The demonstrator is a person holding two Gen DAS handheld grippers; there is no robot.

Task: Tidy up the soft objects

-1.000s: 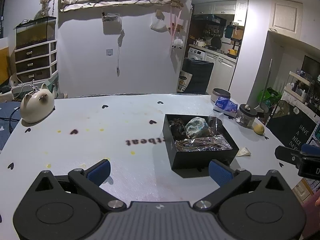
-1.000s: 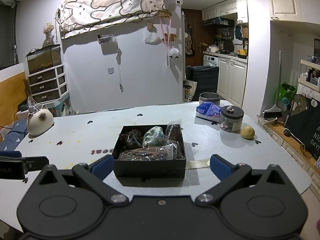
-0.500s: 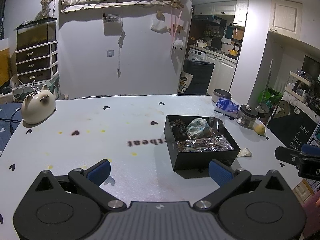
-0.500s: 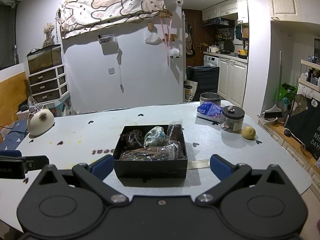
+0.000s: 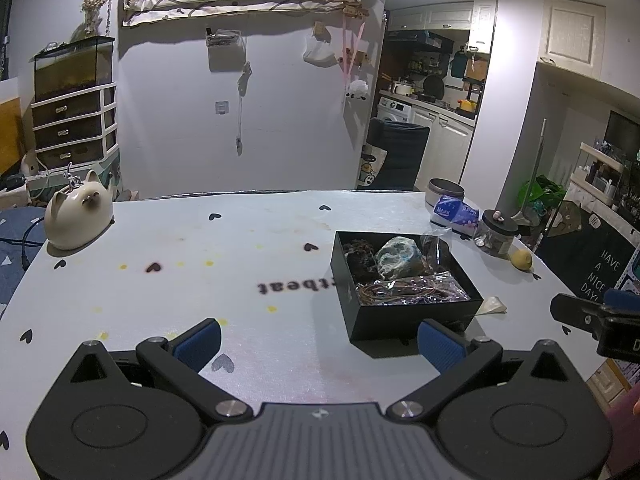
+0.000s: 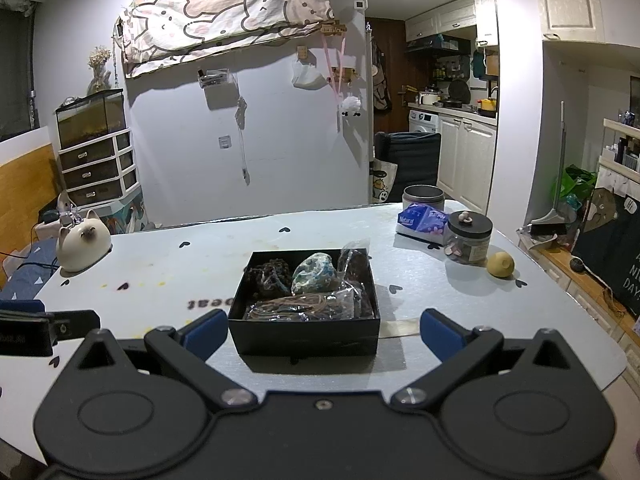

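Soft items fill the black box (image 6: 304, 334) ahead of both hand-held grippers, left (image 5: 319, 342) and right (image 6: 322, 332), spread and empty; sorting looks finished or paused.

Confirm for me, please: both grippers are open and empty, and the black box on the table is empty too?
Not quite. The black box is not empty: the right wrist view shows bagged cords and soft bundles inside. The left gripper and right gripper are open and empty.

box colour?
Black box; clearest in the right wrist view.
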